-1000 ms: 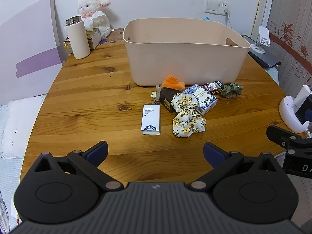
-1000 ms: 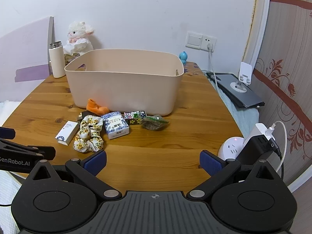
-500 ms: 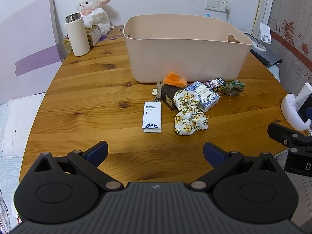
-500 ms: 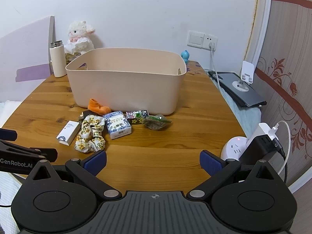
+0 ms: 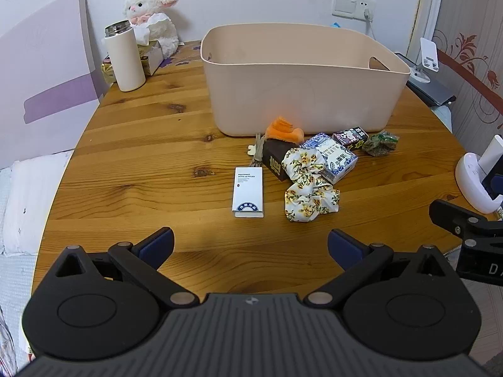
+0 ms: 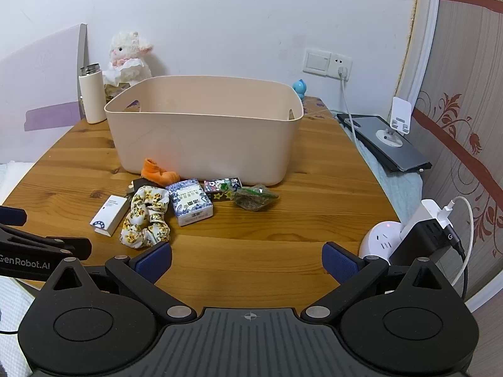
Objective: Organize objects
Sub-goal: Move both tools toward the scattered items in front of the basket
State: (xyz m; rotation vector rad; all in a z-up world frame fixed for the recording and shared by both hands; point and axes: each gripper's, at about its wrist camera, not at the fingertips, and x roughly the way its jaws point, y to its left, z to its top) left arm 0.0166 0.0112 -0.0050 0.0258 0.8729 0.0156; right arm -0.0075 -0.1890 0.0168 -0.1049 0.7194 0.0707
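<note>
A beige plastic bin [image 5: 301, 94] [image 6: 204, 138] stands on the round wooden table [image 5: 151, 157]. In front of it lies a cluster: a white box [image 5: 249, 192] [image 6: 110, 215], a floral scrunchie [image 5: 309, 188] [image 6: 146, 216], a blue-white box [image 5: 334, 157] [image 6: 190, 201], an orange toy [image 5: 283, 130] [image 6: 157, 172], a dark brown box [image 5: 275, 160], a small patterned box [image 5: 350, 135] [image 6: 221, 187] and a green packet [image 5: 380, 143] [image 6: 254, 198]. My left gripper [image 5: 251, 245] is open and empty, short of the white box. My right gripper [image 6: 246, 257] is open and empty, short of the cluster.
A white flask [image 5: 124, 58], a plush lamb [image 5: 151, 15] and a tissue box stand at the back left. A white power hub with plugs [image 6: 408, 235] sits at the table's right edge. A laptop with a phone stand [image 6: 386, 144] lies off to the right.
Both grippers have edged slightly forward toward the cluster and the bin. Nothing on the table has moved.
</note>
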